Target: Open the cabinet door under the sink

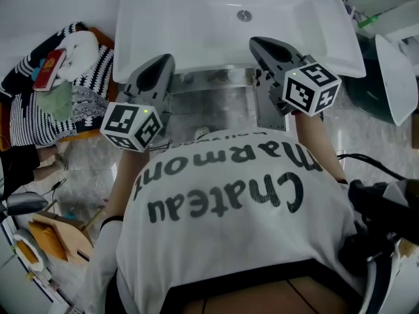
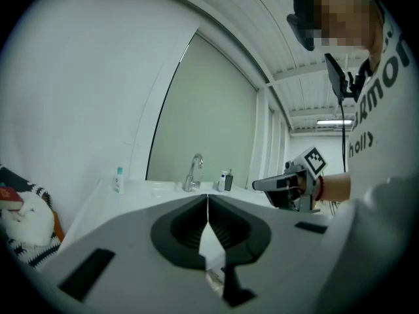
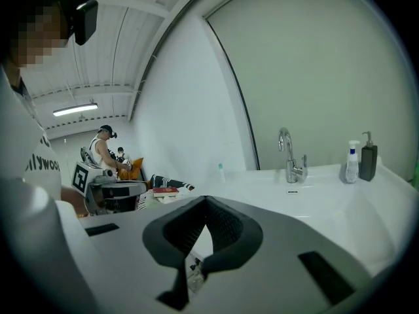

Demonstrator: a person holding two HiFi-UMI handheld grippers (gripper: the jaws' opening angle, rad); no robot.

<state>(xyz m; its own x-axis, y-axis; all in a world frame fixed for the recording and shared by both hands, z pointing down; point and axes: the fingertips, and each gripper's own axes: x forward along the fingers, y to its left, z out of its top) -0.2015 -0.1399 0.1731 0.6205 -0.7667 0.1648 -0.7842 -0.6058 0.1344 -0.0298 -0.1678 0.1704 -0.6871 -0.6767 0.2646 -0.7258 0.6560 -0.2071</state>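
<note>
In the head view the white sink (image 1: 196,34) fills the top, with its drain (image 1: 243,15) in the basin. Below its front rim shows a grey marbled cabinet front (image 1: 216,106); I see no handle, and my shirt hides the lower part. My left gripper (image 1: 163,61) and right gripper (image 1: 258,42) are held side by side at the rim, both pointing at the sink. Each is shut with nothing between the jaws. The left gripper view looks over the shut left gripper (image 2: 207,198) to the faucet (image 2: 194,173). The right gripper (image 3: 206,201) shows the same faucet (image 3: 288,156).
A pile of striped clothes (image 1: 59,90) with a red booklet (image 1: 49,67) lies left of the sink. A white bin lid (image 1: 396,87) and a dark bucket (image 1: 363,90) stand at the right. Soap bottles (image 3: 360,161) line the sink's back edge. Another person (image 3: 103,146) stands far off.
</note>
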